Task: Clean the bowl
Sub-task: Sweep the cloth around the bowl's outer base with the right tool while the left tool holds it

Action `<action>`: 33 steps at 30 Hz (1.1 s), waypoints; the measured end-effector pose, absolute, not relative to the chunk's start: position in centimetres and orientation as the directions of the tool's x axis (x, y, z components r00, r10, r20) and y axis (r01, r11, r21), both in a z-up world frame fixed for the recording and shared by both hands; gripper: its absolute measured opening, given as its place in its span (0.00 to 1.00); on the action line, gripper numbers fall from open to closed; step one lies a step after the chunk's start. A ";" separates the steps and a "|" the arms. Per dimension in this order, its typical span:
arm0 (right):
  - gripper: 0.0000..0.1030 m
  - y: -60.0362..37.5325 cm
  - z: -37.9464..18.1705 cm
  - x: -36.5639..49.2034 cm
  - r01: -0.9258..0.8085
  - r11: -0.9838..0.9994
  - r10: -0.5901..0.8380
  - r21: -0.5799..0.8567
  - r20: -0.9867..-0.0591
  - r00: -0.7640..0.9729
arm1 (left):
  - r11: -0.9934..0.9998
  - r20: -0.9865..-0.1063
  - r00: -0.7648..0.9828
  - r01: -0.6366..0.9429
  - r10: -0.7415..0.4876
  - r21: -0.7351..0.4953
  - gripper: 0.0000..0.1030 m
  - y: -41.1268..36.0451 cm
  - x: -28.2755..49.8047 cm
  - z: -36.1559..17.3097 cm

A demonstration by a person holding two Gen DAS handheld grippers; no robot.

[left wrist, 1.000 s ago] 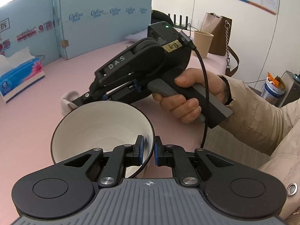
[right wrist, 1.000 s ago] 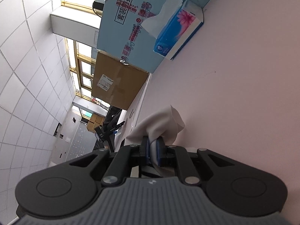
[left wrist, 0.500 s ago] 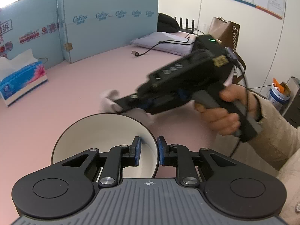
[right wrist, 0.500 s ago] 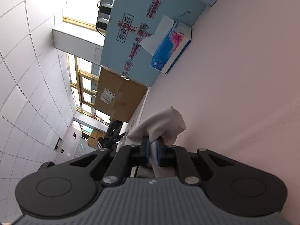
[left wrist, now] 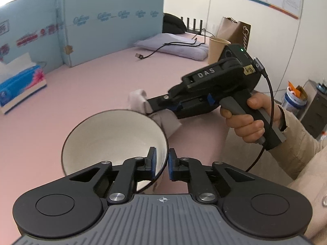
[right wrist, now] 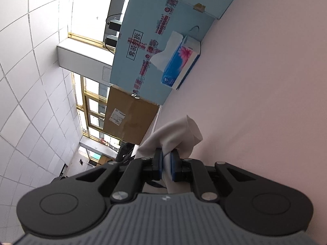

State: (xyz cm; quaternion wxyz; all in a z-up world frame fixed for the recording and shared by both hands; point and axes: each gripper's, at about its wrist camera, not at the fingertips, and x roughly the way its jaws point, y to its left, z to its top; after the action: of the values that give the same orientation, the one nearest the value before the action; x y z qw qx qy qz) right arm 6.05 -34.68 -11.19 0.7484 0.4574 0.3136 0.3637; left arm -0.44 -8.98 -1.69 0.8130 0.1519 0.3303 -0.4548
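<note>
Two grippers: both in play, one on the bowl, one on a wad of tissue.
Bowl [left wrist: 114,140]: white inside with a dark rim, tipped up off the pink bench [left wrist: 85,85] with its opening facing up and away from the left wrist camera; its inside looks clean from here, though the bottom is hidden behind the jaws.
Left gripper [left wrist: 161,164]: straddles the near rim, one pad inside the bowl and one outside; the jaws are closing narrow on the bowl wall, and the pads appear to press on it.
Right gripper [right wrist: 167,165]: held in the person's hand [left wrist: 247,120], lying almost level just beyond the bowl's far rim, jaws clamped narrow on the tissue.
Tissue [right wrist: 173,138]: crumpled white, bunched ahead of the pads and trailing below them; in the left view it sits at the rim, and I cannot tell whether it touches.
Background: a blue tissue box [left wrist: 20,85] well apart at the left, a paper cup [left wrist: 216,49] and a cable [left wrist: 163,49] further back.
Risk, bowl: only a thin edge of wall is pinched, so a hard wipe could lever the bowl out of the jaws or twist it in them.
Risk, tissue: the wad is loose, and dragging it over the rim could tear it or pull it free.
Risk, contact: the right fingers could knock the rim if they dip in too steeply.
</note>
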 end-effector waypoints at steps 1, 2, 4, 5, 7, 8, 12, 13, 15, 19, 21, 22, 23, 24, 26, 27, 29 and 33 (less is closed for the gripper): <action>0.11 -34.6 -11.2 6.1 -0.258 0.315 0.832 0.914 -0.135 0.538 | 0.540 -0.676 0.371 0.840 -0.637 -0.048 0.17 -9.0 -0.6 -1.8; 0.11 -34.4 -11.1 6.2 -0.258 0.315 0.832 0.914 -0.135 0.538 | 0.540 -0.677 0.373 0.841 -0.634 -0.043 0.17 -9.0 -0.8 -1.8; 0.11 -34.1 -11.1 6.5 -0.255 0.318 0.832 0.913 -0.140 0.537 | 0.542 -0.675 0.379 0.839 -0.633 -0.037 0.17 -9.1 -0.7 -1.8; 0.11 -34.1 -11.0 6.6 -0.253 0.322 0.831 0.912 -0.144 0.538 | 0.543 -0.674 0.379 0.839 -0.634 -0.039 0.17 -9.1 -0.7 -1.8; 0.11 -33.9 -10.9 6.9 -0.255 0.340 0.827 0.905 -0.159 0.539 | 0.545 -0.674 0.373 0.837 -0.638 -0.052 0.18 -9.2 -0.5 -2.0; 0.11 -33.8 -10.8 7.0 -0.256 0.344 0.828 0.903 -0.164 0.537 | 0.546 -0.674 0.374 0.836 -0.637 -0.051 0.18 -9.2 -0.5 -2.0; 0.11 -33.2 -10.5 8.2 -0.266 0.357 0.838 0.895 -0.182 0.514 | 0.550 -0.670 0.381 0.834 -0.637 -0.049 0.17 -9.3 -0.6 -2.1; 0.11 -33.1 -10.5 8.4 -0.269 0.356 0.843 0.895 -0.183 0.507 | 0.549 -0.670 0.379 0.834 -0.638 -0.051 0.17 -9.3 -0.6 -2.1; 0.11 -32.9 -10.6 8.9 -0.273 0.350 0.851 0.896 -0.182 0.492 | 0.546 -0.672 0.375 0.836 -0.638 -0.051 0.17 -9.2 -0.6 -2.1; 0.11 -32.4 -10.7 9.9 -0.283 0.341 0.867 0.896 -0.184 0.463 | 0.542 -0.675 0.368 0.839 -0.640 -0.056 0.17 -9.3 -0.3 -2.1; 0.12 -32.1 -10.8 10.4 -0.286 0.336 0.874 0.897 -0.184 0.450 | 0.542 -0.675 0.369 0.839 -0.639 -0.054 0.17 -9.3 -0.3 -2.1; 0.12 -32.0 -10.7 10.4 -0.288 0.337 0.875 0.896 -0.185 0.447 | 0.541 -0.676 0.368 0.840 -0.638 -0.054 0.17 -9.4 -0.2 -2.1; 0.12 -31.9 -10.7 10.5 -0.292 0.336 0.878 0.895 -0.186 0.442 | 0.539 -0.678 0.367 0.840 -0.637 -0.053 0.17 -9.4 -0.2 -2.1; 0.12 -31.8 -10.6 10.7 -0.297 0.336 0.881 0.894 -0.187 0.434 | 0.538 -0.679 0.366 0.841 -0.637 -0.052 0.17 -9.5 -0.2 -2.1; 0.12 -31.6 -10.5 11.0 -0.305 0.334 0.887 0.892 -0.188 0.421 | 0.536 -0.683 0.363 0.843 -0.634 -0.048 0.17 -9.6 -0.1 -2.2; 0.12 -31.4 -10.5 11.2 -0.308 0.333 0.890 0.891 -0.189 0.415 | 0.535 -0.685 0.362 0.844 -0.633 -0.048 0.17 -9.6 -0.1 -2.3; 0.12 -31.1 -10.5 11.5 -0.314 0.332 0.895 0.890 -0.192 0.402 | 0.532 -0.688 0.358 0.845 -0.631 -0.049 0.17 -9.7 0.0 -2.4; 0.12 -30.4 -10.4 12.3 -0.320 0.328 0.907 0.889 -0.201 0.370 | 0.529 -0.689 0.354 0.847 -0.632 -0.050 0.17 -9.7 0.0 -2.5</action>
State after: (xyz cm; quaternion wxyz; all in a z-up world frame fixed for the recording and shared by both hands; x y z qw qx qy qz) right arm 12.27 -30.41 -10.43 0.7264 0.3969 0.3693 0.4224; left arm 0.02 -9.72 -2.53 0.8073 0.1599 0.3362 -0.4580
